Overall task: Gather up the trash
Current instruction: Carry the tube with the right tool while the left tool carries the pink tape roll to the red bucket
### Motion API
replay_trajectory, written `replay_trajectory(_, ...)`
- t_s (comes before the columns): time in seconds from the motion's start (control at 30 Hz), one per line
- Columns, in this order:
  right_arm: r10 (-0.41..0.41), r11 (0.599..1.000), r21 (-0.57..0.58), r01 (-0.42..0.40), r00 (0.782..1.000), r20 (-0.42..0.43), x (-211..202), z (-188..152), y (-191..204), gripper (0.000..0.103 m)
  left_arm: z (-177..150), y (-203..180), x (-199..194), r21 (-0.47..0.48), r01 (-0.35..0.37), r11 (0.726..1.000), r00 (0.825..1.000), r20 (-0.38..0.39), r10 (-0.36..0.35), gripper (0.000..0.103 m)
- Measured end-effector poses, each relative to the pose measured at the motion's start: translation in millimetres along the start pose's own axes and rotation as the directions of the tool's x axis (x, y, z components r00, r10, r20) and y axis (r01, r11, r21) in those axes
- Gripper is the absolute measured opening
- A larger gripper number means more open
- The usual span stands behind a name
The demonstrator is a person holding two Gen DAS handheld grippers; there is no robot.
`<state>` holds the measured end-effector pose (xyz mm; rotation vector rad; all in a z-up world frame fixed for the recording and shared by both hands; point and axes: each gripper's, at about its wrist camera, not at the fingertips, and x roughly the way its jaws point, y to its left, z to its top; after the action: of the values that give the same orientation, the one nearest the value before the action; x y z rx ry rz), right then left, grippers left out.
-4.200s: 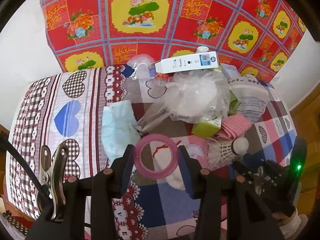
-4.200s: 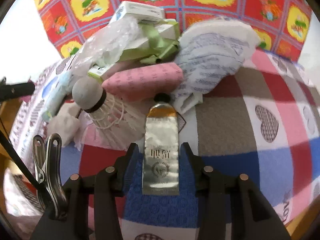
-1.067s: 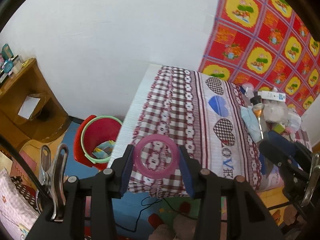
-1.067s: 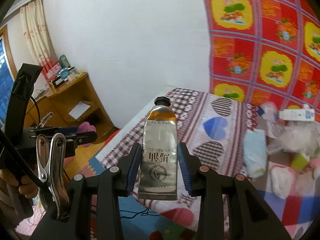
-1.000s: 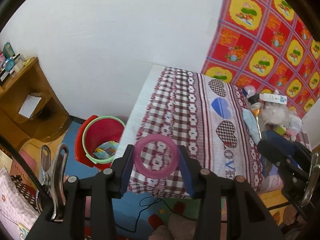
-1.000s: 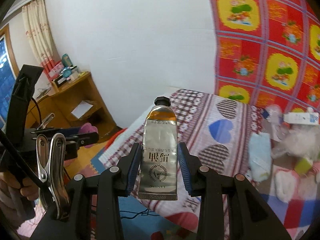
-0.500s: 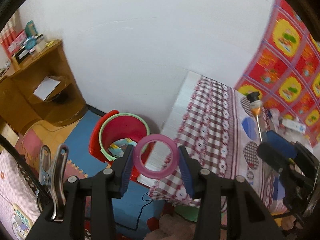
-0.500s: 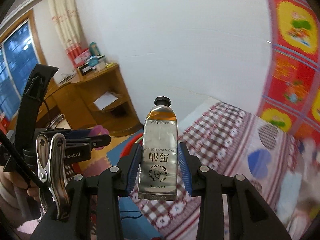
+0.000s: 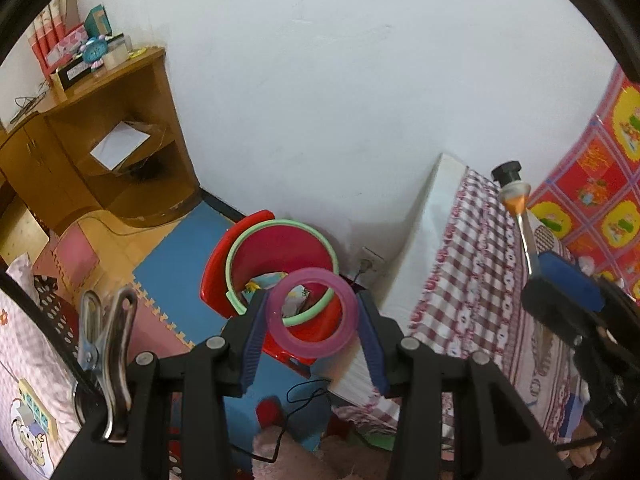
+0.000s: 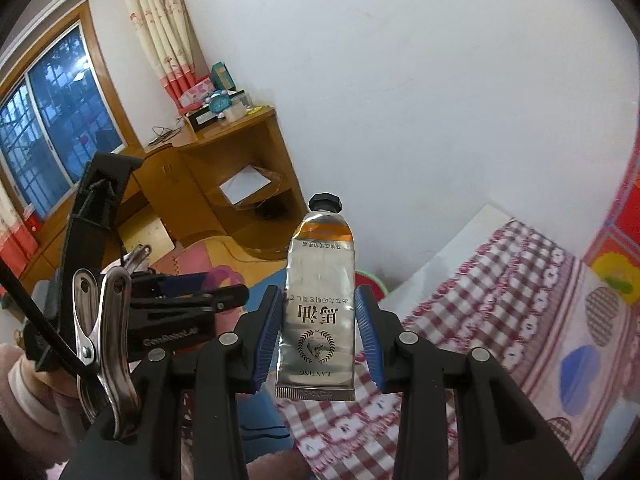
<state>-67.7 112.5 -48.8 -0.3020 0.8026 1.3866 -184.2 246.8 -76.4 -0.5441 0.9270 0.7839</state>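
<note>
The left tool (image 9: 312, 322) grips a pink tape ring (image 9: 312, 312) between its blue pads, held above the red bucket (image 9: 276, 264) on the floor beside the bed (image 9: 480, 280). The right tool (image 10: 318, 332) clamps a silver hand-cream tube (image 10: 320, 312), cap up, with the bucket mostly hidden behind it. The ring lines up over the bucket's near rim rather than its middle, so releasing there could bounce it onto the blue floor mat (image 9: 176, 280). The two tools sit near each other and could collide.

A wooden shelf (image 9: 100, 128) stands in the corner, an alarm clock (image 9: 94, 53) on top, a window (image 10: 52, 128) nearby.
</note>
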Motion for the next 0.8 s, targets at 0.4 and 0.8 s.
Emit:
replay_trajectory(0.4, -0.063, 0.995, 0.079, 0.069, 0.996, -0.066, 76.9, 16.0, 30.0, 0.038, 20.8, 56.9, 61.0, 0.041, 0.085, 0.996, 0.993, -0.081, -0.082, 0.046)
replay_trajectory(0.8, -0.17, 0.961, 0.196, 0.197, 0.974, -0.147, 167.3, 22.1, 40.9, 0.038, 46.6, 114.3, 148.3, 0.115, 0.186, 0.976, 0.969, -0.185, -0.163, 0.046)
